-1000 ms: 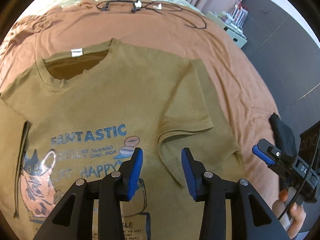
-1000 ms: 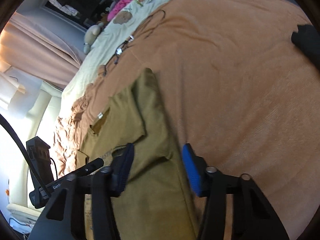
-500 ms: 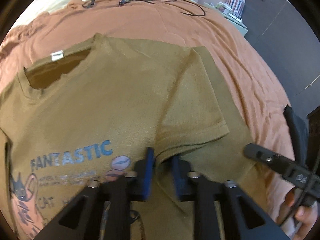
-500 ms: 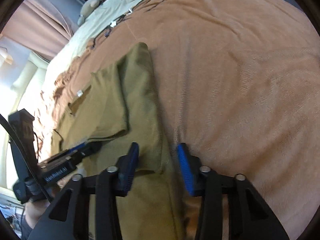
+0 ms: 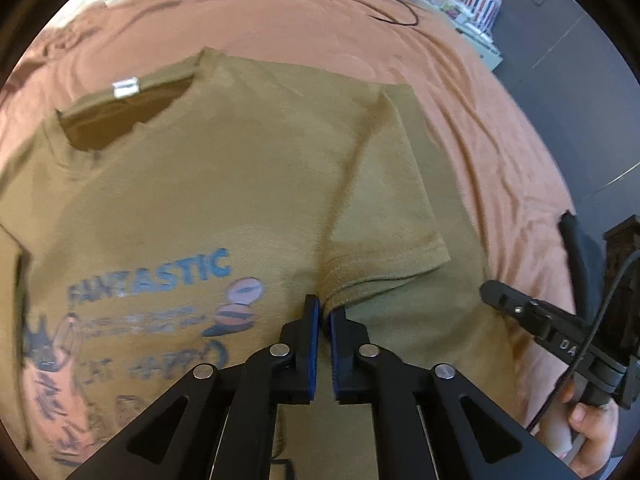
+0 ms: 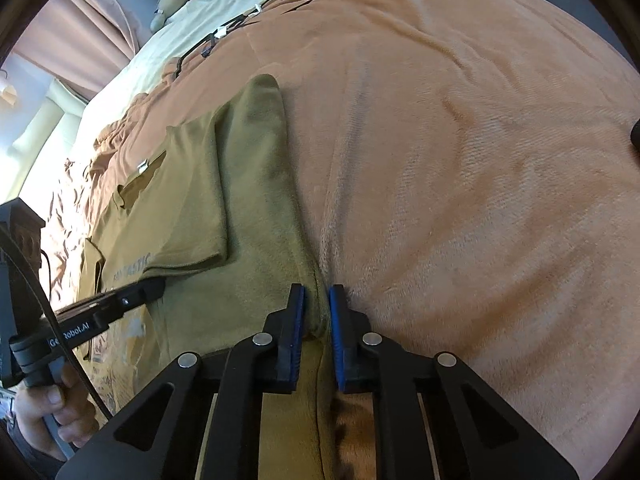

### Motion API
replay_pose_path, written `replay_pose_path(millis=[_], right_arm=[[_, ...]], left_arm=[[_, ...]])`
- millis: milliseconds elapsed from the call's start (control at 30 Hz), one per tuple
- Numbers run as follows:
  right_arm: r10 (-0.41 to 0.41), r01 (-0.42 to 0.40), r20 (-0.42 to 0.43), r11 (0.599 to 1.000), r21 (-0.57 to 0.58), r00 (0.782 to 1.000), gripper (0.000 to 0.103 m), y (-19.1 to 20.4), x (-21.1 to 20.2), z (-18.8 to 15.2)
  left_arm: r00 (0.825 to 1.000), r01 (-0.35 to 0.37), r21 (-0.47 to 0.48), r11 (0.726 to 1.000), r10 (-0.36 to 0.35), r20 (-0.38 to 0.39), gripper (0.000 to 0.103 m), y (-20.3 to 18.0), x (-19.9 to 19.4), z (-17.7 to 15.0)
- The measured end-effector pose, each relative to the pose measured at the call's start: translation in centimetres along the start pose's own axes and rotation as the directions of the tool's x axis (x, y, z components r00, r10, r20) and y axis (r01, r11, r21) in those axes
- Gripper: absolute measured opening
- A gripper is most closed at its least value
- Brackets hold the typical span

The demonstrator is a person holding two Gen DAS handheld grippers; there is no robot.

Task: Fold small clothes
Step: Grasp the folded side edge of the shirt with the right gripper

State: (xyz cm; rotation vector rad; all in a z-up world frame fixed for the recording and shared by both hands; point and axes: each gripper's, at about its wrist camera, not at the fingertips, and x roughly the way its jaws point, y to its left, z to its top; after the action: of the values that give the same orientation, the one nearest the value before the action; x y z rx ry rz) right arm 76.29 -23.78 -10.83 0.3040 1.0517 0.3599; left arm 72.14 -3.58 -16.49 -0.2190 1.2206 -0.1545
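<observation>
I have the shirt [image 5: 208, 184] lying flat on the bed [image 5: 472, 92], print side up, with its collar away from me and one sleeve [image 5: 384, 208] already turned in over the body. My left gripper [image 5: 323, 312] has its jaws closed on the cloth just under the hem of this folded sleeve, because there I can catch both the sleeve and the layer below it, so they should travel together. My right gripper [image 6: 316, 312] has its jaws closed on the shirt's side edge lower down, where the cloth meets the blanket; a ridge of cloth stands up between the blue pads. I hold two points on the same side, I think, so that the long edge stays straight when I carry it over to the middle. The risk I see is that the left grip has only the top layer; I cannot tell this from here.
</observation>
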Motion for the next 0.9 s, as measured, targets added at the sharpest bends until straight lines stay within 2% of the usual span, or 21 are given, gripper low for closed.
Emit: replay_pose_path(millis=[67,267,433,500,667,733,767,800,900], right_arm=[[0.016,-0.016,-0.003,1.000,0.011,1.000,0.009,-0.6,-0.2,-0.1],[0.014,-0.014,-0.006,1.000,0.016,1.000,0.009,-0.8,-0.5,-0.3],[0.026,-0.026,-0.014,0.999,0.023,1.000,0.009,-1.2,-0.7,-0.1],[0.047,-0.046,-0.020,0.998,0.046,0.999,0.009,-1.7,-0.8,-0.1],[0.153,-0.148,-0.028,0.980,0.137,0.988,0.009,-3.1,-1.5,-0.2],[0.167,-0.161,-0.024,0.975,0.153,0.986,0.010,-3.6,-1.8,-0.2],[0.168,-0.163,-0.021,0.974,0.159,0.986,0.010,-3.8,-2.0,-0.1],[0.165,-0.160,-0.016,0.973,0.168,0.986,0.010,-4.1,-2.2,-0.1],[0.158,-0.155,-0.002,0.971,0.183,0.987,0.010,-4.7,-2.7,0.0]], left_arm=[[1.000,-0.011,0.010,1.000,0.011,-0.005,0.019,-0.1,-0.4,0.2],[0.999,-0.003,0.034,0.999,0.002,0.049,0.019,-1.1,-3.1,1.9],[0.997,-0.010,0.078,0.997,0.004,0.080,0.020,-3.2,-3.6,2.7],[0.997,0.001,0.094,0.996,-0.008,0.072,0.024,-3.9,-3.1,2.7],[0.999,0.029,0.111,0.993,-0.032,0.026,0.024,-5.7,-0.3,2.7],[0.999,0.028,0.118,0.993,-0.030,0.014,0.032,-6.3,0.7,2.8],[1.000,0.021,0.124,0.992,-0.023,0.012,0.044,-6.7,1.3,2.9],[1.000,0.015,0.129,0.992,-0.018,0.015,0.050,-6.9,1.6,2.9],[1.000,-0.001,0.148,0.989,-0.002,0.021,0.050,-7.6,2.6,3.1]])
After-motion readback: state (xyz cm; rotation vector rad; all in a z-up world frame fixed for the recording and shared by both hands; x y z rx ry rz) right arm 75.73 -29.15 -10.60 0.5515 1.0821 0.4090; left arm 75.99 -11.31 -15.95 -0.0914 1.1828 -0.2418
